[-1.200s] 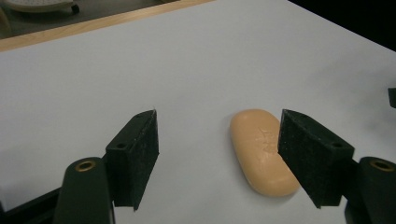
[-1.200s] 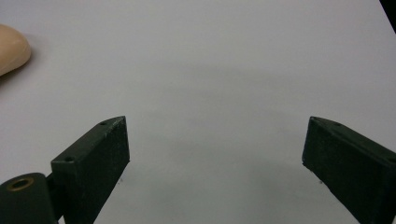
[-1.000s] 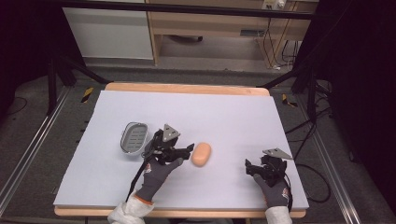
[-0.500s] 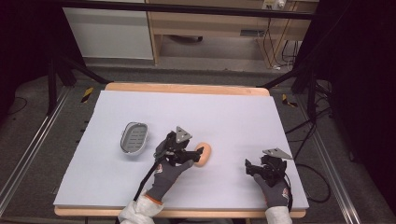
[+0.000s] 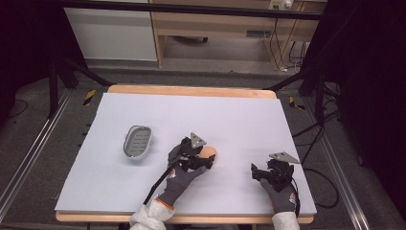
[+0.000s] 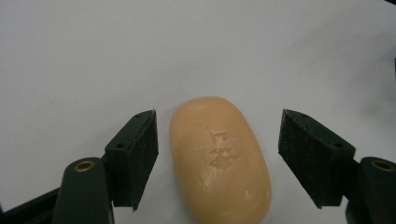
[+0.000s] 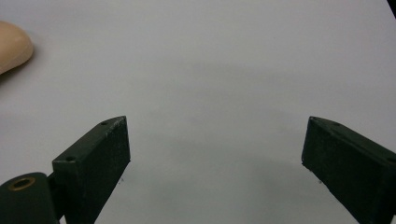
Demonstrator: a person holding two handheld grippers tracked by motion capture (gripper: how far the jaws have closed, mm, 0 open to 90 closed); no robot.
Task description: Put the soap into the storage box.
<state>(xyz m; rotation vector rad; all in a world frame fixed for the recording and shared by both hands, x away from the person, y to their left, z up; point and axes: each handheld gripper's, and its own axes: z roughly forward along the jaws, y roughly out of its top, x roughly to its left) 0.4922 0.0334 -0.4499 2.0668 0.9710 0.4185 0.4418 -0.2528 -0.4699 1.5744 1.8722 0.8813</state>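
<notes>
Left gripper view: my left gripper (image 6: pixel 218 158) brackets the soap (image 6: pixel 218 158), jaws apart, not yet clamped. The dish (image 5: pixel 138 141) stays empty; my right gripper (image 7: pixel 215 163) idles agape.

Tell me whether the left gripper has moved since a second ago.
Yes. The left gripper has gone right, away from the soap dish, and now straddles the soap bar.

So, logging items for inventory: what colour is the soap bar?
Pale peach-orange soap bar, best seen in the left gripper view.
</notes>
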